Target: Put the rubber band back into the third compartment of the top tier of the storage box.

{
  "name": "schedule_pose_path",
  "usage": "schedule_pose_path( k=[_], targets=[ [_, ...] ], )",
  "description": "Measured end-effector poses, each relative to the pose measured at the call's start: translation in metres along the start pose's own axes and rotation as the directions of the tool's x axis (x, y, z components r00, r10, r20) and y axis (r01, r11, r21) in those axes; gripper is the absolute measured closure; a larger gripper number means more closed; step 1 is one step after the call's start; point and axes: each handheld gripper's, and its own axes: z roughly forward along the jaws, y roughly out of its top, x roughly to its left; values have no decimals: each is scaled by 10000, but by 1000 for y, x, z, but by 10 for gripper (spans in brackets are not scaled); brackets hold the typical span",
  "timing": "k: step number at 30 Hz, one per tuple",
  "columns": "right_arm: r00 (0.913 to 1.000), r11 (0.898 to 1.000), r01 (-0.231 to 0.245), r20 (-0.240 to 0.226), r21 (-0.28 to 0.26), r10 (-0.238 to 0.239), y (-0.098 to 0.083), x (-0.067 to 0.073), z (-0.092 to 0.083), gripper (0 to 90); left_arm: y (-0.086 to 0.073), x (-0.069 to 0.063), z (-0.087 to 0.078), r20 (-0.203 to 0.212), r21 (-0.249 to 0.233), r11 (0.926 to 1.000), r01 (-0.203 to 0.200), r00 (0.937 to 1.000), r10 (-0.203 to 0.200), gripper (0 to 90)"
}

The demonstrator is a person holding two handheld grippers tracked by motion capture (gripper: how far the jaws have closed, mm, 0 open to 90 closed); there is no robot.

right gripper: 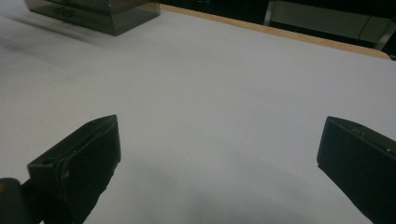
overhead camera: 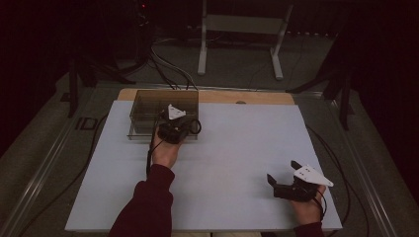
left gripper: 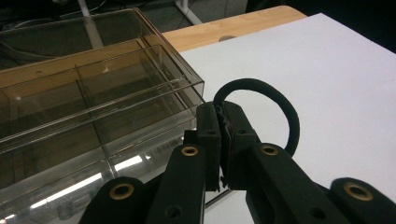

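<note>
Left claw [left gripper: 223, 140] pinched tight on black hair tie [left gripper: 275, 102] beside clear box [left gripper: 93, 102], right claw [right gripper: 215, 158] wide open, nothing held, over white mat [right gripper: 224, 84]

Person: maroon sleeves [overhead camera: 148, 207]. Two black grippers: left gripper [left gripper: 223, 140] brass-riveted; right gripper [overhead camera: 289, 177] white-plated; black trailing cables.

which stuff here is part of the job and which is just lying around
In the job:
- black hair tie, pinched in the left gripper
- clear divided box

Just about:
- right gripper, jaws open, idle
- white frame
- floor cables
</note>
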Motion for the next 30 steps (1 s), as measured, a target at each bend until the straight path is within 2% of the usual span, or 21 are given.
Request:
schedule_pose_path(
  k=[30],
  targets=[
    [10000,10000,54,-46,17,-54,0,1,1,1,0,14,1,-157,60,10000,34,9999,-33,881]
  ],
)
